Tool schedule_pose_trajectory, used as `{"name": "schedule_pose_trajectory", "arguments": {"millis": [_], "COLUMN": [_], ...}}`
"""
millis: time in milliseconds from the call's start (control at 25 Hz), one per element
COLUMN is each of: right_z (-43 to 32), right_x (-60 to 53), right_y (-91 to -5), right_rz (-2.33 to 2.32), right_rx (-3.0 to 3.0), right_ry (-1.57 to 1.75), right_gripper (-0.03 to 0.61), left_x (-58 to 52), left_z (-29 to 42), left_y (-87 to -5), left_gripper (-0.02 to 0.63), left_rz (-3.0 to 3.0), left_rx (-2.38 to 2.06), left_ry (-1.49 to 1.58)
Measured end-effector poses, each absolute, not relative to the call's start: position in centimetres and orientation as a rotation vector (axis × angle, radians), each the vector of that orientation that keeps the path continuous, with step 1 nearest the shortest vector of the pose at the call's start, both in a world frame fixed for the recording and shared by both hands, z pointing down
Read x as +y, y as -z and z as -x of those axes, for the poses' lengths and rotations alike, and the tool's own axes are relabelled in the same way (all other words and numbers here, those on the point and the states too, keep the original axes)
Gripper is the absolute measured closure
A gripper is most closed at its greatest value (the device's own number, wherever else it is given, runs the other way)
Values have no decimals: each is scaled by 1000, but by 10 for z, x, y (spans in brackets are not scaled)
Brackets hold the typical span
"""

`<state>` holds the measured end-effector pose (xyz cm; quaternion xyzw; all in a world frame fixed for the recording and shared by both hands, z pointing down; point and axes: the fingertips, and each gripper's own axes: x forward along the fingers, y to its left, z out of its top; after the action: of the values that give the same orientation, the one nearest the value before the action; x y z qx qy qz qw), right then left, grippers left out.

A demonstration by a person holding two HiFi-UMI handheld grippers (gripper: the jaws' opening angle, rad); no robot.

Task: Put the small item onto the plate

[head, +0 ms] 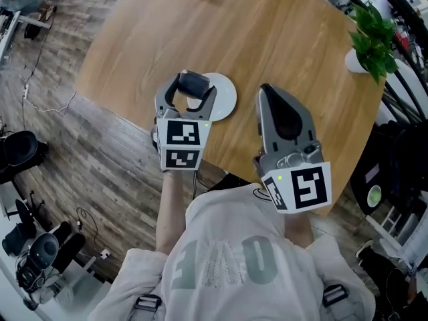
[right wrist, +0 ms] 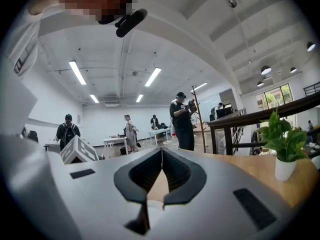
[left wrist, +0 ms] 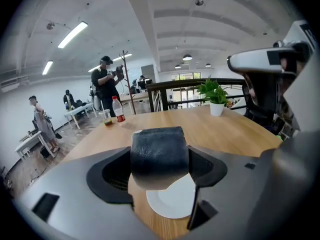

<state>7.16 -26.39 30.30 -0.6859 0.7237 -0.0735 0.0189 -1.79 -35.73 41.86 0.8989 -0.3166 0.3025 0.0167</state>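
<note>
Plate (head: 226,100) on tabletop (head: 281,32), near its front edge. Small item (left wrist: 159,156) between the fingers of left gripper (head: 194,85), over plate's left part. Right gripper (head: 266,89) just right of plate. Potted plant (head: 371,39) at far right edge. Bottle (left wrist: 118,109) and cup (left wrist: 107,118) side by side, far left.

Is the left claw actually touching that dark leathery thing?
Touching. The left gripper view shows the left claw with both jaws pressed against the sides of the dark leathery item.

The table (head: 267,39) is smooth matt wood, the plate (head: 226,99) glossy, the small item (left wrist: 160,156) seemingly grained leather.
</note>
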Motion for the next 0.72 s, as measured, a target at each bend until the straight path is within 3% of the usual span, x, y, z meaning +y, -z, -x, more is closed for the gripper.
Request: {"name": "schedule_pose_trajectory", "arguments": {"millis": [320, 720], "right_z": [-99, -130], "right_x": [-271, -281], "right_y": [-331, -363], "right_rz": [2119, 2179], "right_rx": [2193, 2152], "right_ry": [381, 475], "right_gripper": [560, 560], "left_x": [-353, -349], "left_z": [-1, 0], "left_y": [-511, -568], "left_gripper": [291, 291], "left_rz": [-2592, -2438], "left_rx": [-761, -660], "left_ry": [-1221, -1413]}}
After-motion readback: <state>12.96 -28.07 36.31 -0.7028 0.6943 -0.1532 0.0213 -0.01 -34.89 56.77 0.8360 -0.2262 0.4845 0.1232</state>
